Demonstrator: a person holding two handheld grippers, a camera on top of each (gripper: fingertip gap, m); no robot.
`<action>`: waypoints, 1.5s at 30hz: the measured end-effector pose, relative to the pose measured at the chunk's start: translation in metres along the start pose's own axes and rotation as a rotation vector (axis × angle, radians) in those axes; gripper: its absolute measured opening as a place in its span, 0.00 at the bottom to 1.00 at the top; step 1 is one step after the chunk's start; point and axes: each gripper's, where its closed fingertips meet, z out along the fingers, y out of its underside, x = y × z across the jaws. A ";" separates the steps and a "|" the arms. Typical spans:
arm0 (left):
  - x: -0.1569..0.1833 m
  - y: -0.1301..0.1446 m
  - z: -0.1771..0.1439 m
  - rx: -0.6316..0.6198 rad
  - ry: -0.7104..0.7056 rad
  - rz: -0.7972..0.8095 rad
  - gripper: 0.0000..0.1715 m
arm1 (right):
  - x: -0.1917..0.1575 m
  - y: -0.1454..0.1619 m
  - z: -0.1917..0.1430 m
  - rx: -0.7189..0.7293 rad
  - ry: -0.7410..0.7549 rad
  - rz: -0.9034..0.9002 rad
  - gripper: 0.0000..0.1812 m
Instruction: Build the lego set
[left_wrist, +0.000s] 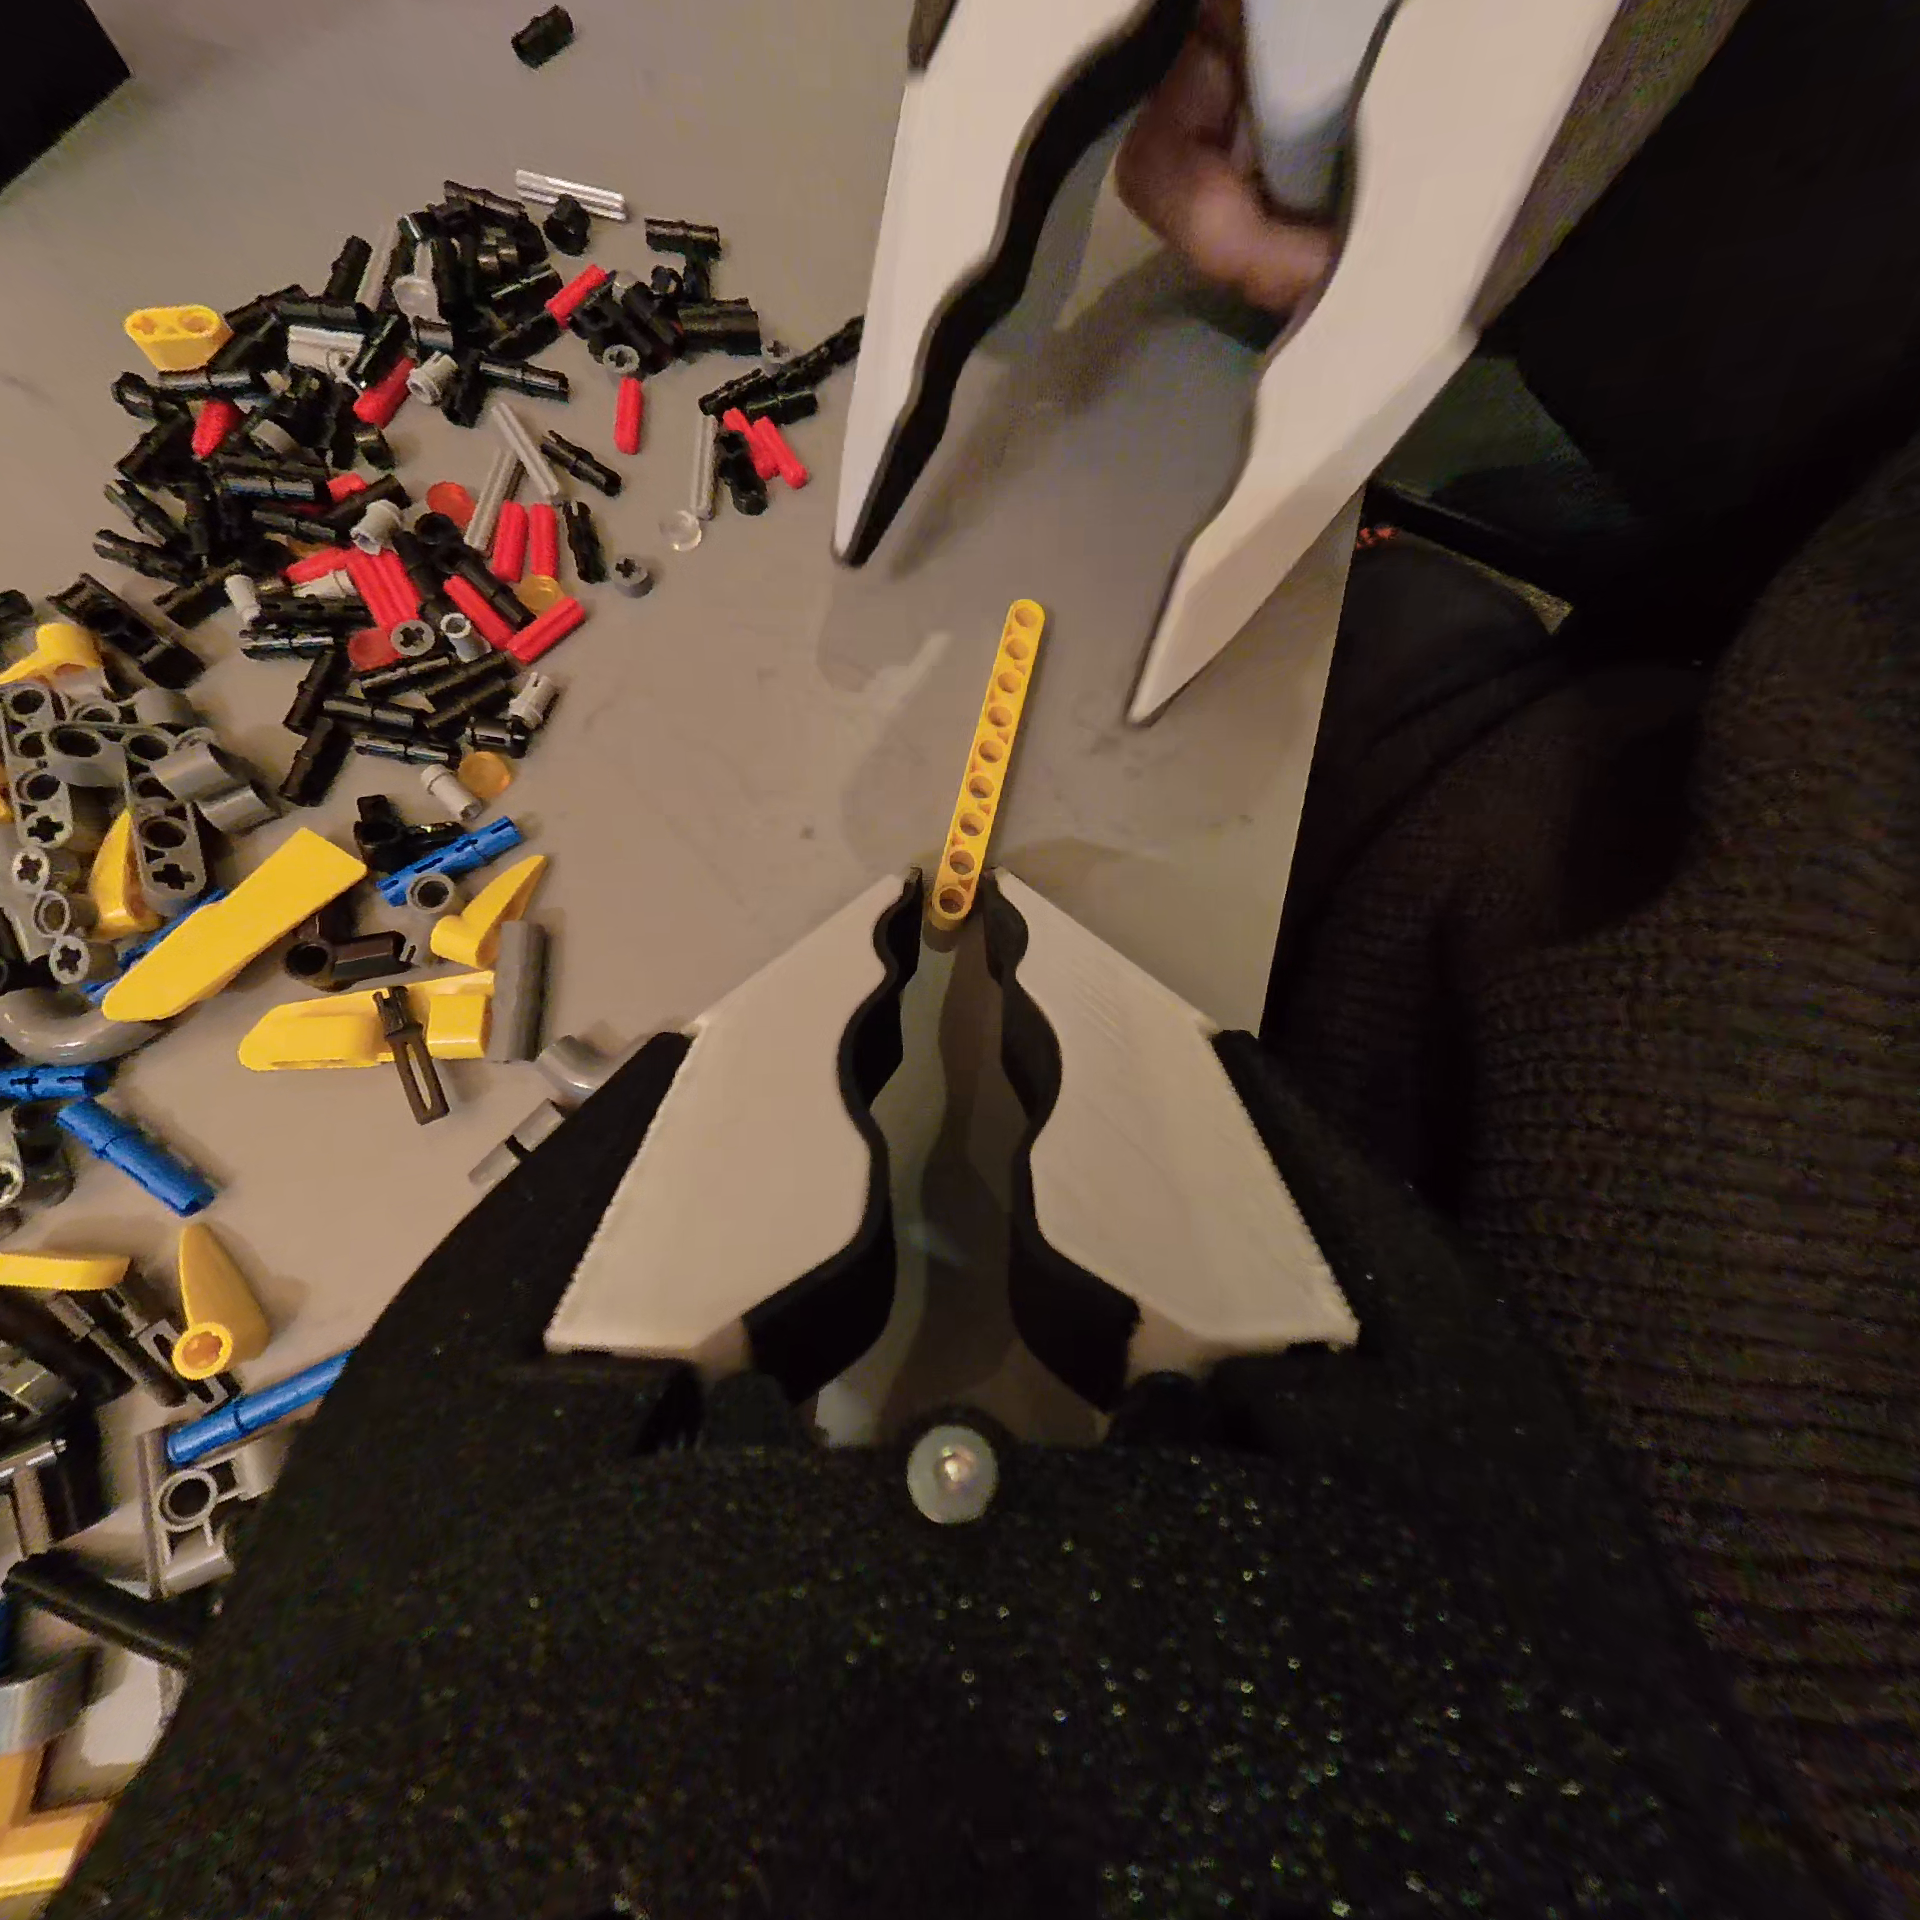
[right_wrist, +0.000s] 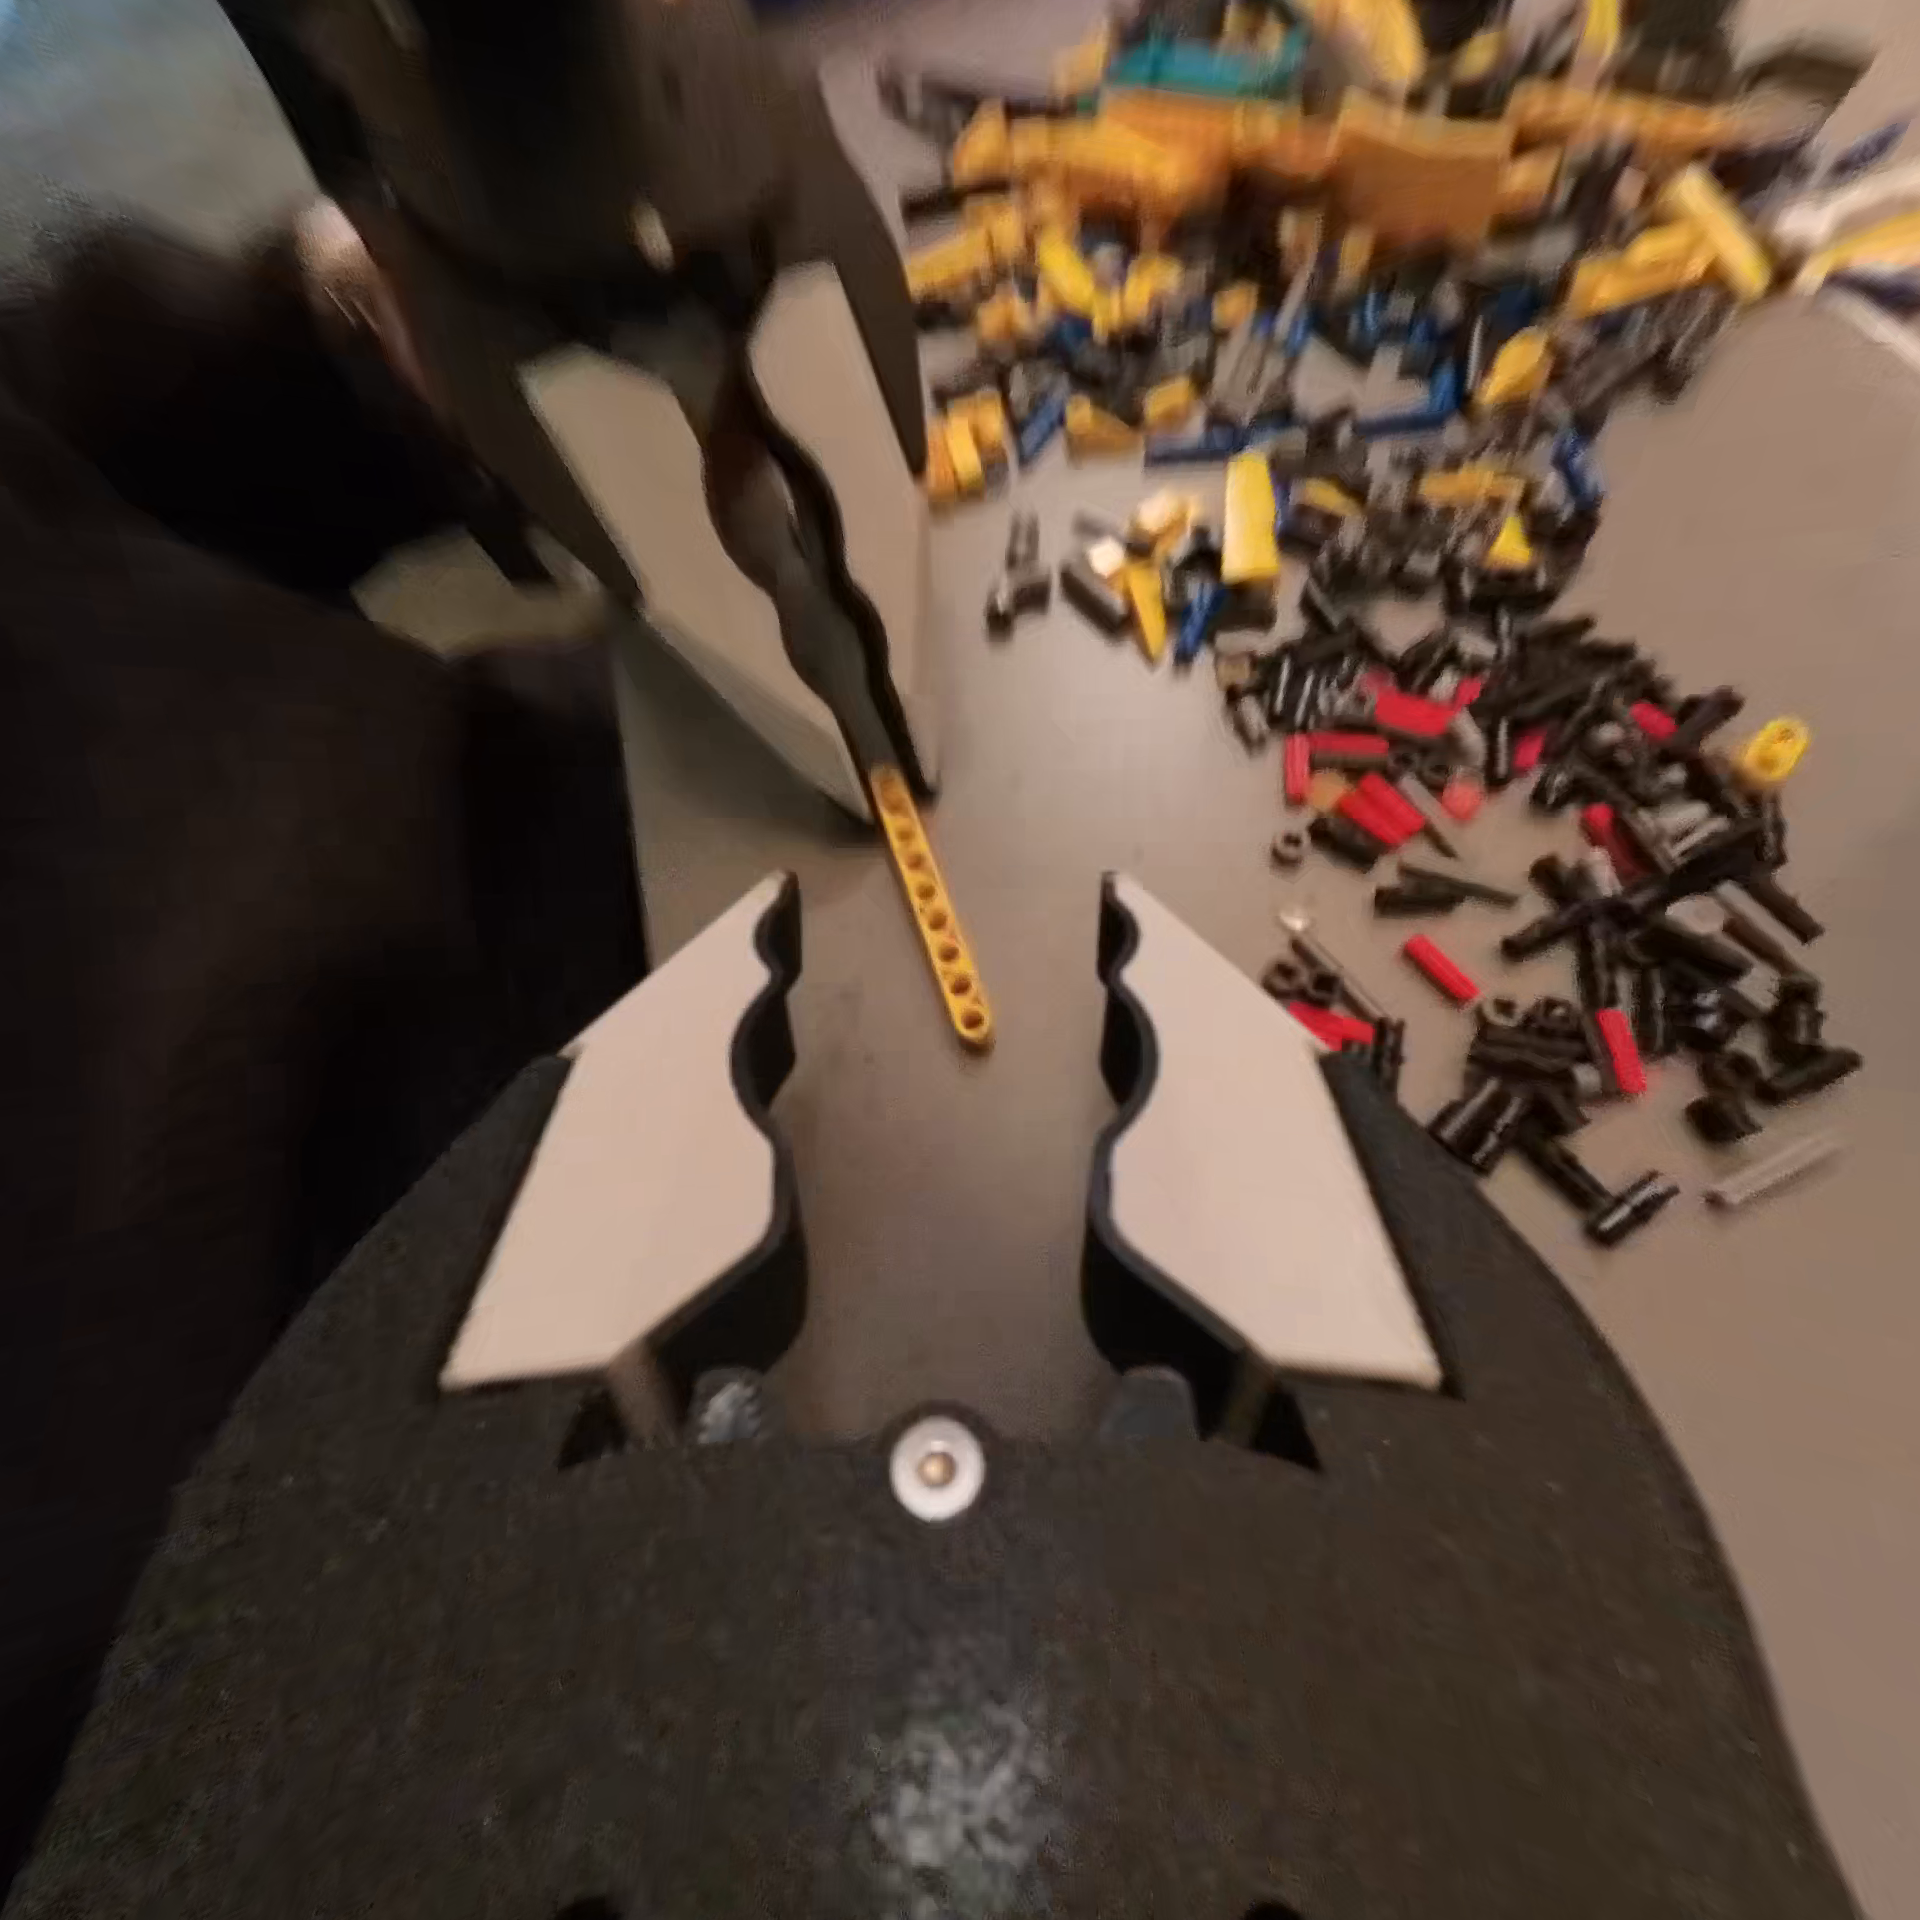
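My left gripper (left_wrist: 954, 891) is shut on one end of a long yellow beam with a row of holes (left_wrist: 992, 748), which points away from it above the grey table (left_wrist: 675, 727). My right gripper (right_wrist: 948, 894) is open and empty; in the left wrist view it (left_wrist: 997, 639) comes in from the top with its tips on either side of the beam's far end. In the right wrist view the beam (right_wrist: 930, 914) lies between my right fingers, held at its far end by the left gripper (right_wrist: 883, 774).
A pile of small black, red and grey pins (left_wrist: 416, 468) lies left of the beam. Yellow, blue and grey pieces (left_wrist: 239, 935) lie nearer. A blurred heap of yellow and blue parts (right_wrist: 1299, 208) lies at the back. The table edge (left_wrist: 1299, 831) and dark fabric (left_wrist: 1610, 1039) are to the right. My hands' fingertips stand some 5 centimetres from each other.
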 end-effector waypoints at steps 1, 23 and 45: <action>0.000 0.000 0.000 0.001 0.005 -0.006 0.06 | 0.003 0.008 0.008 -0.040 0.029 -0.031 0.32; -0.007 0.000 -0.001 0.002 -0.125 0.074 0.07 | 0.000 0.022 0.001 -0.132 0.054 -0.158 0.04; -0.008 0.000 0.000 -0.002 -0.116 0.049 0.07 | 0.125 0.098 -0.154 -0.087 0.594 0.149 0.04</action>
